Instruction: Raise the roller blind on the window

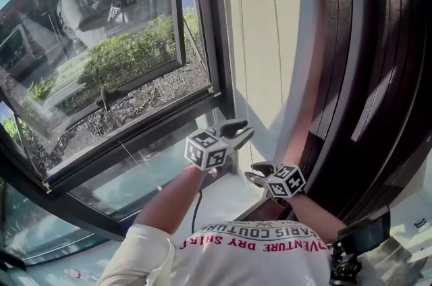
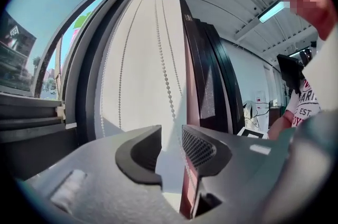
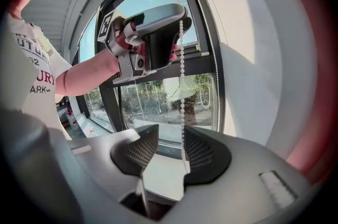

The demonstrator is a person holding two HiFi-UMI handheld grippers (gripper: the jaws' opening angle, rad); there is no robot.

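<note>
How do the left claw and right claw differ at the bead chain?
The left claw is higher up the bead chain, the right claw lower. The chain hangs between the right claw's pads; at the left claw it reaches the gap, but whether it's inside is unclear. Both are open, neither pinching it.

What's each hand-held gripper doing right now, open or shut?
Left hand-held gripper: open, bead chain between the jaws, not pinched.
Right hand-held gripper: open, bead chain between the jaws too, not pinched.

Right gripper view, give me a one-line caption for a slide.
Open right gripper straddles the white beaded blind cord, open left gripper above.
</note>
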